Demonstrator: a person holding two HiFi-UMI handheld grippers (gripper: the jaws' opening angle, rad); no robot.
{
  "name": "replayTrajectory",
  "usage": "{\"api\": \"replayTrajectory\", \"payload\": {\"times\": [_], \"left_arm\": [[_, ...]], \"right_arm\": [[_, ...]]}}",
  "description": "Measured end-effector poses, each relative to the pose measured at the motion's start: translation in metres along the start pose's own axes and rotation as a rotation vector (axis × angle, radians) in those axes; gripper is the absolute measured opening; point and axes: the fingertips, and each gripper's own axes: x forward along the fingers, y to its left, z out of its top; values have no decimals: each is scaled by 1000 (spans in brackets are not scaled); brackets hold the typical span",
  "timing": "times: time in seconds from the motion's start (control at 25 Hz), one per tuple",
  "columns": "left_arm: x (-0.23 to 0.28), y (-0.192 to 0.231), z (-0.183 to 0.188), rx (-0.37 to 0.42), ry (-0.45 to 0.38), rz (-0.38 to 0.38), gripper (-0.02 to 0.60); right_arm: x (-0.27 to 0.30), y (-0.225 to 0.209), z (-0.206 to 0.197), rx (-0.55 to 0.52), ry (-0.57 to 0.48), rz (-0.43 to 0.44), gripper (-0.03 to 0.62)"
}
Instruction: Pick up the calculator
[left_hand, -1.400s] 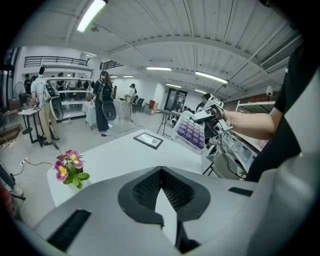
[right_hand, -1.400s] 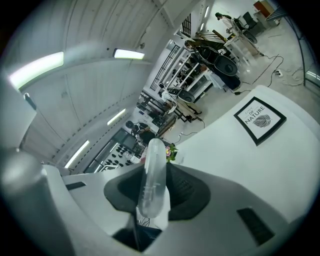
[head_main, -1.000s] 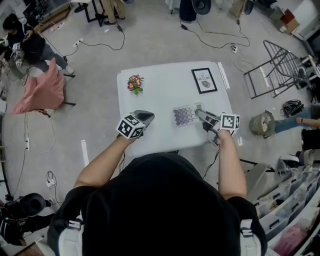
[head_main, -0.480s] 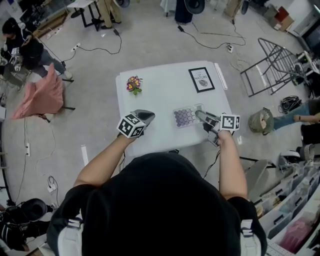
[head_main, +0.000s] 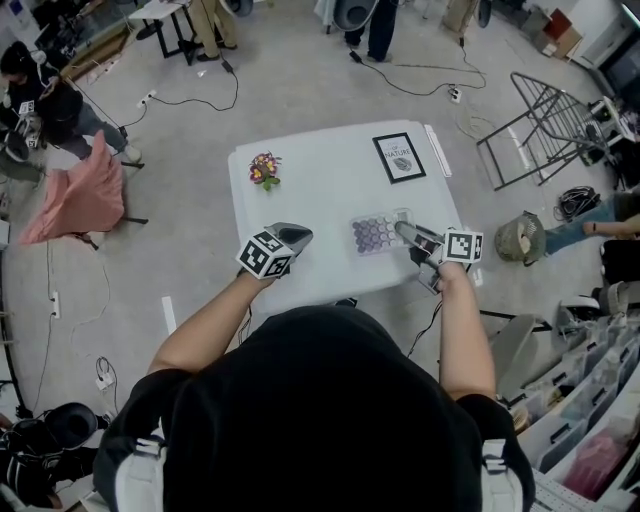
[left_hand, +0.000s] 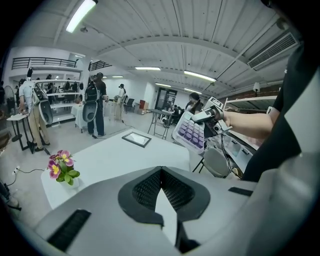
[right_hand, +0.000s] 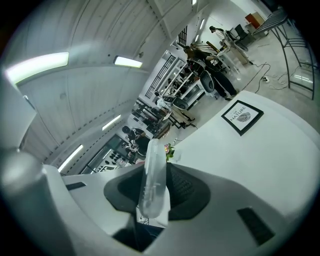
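Nearest me, my left gripper (head_main: 297, 237) hangs over the front left of the white table (head_main: 325, 190), its jaws drawn together on nothing, its nose pointing across toward the right side. Level with it on the right, my right gripper (head_main: 406, 233) is clamped on the calculator (head_main: 377, 234), gripping it by its right-hand end. From the jaws the body runs out leftward toward the table's middle, so its long axis lies roughly in line with the tool. The right gripper view shows the pale casing edge-on between the pads, standing up out of them. From the left gripper view the calculator appears tilted up, purple keys facing the idle gripper, and it looks clear of the tabletop, though the overhead angle alone would not let me swear to that. The right hand is plainly the one on the job, with the left well apart. Beyond lie a small pot of flowers (head_main: 266, 168) at the far left corner and a framed print (head_main: 399, 158) at the far right.
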Motion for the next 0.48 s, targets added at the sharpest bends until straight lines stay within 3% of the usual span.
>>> {"api": "replayTrajectory", "payload": {"times": [0.24, 0.36, 0.48], "left_arm": [[2, 1, -1, -4, 1, 3, 17], [3, 4, -1, -11, 1, 2, 17], [4, 2, -2, -13, 11, -3, 17]], "right_arm": [[-9, -12, -13, 102, 0, -64, 114], [-3, -7, -3, -6, 1, -3, 114], [-4, -9, -1, -5, -4, -14, 114]]}}
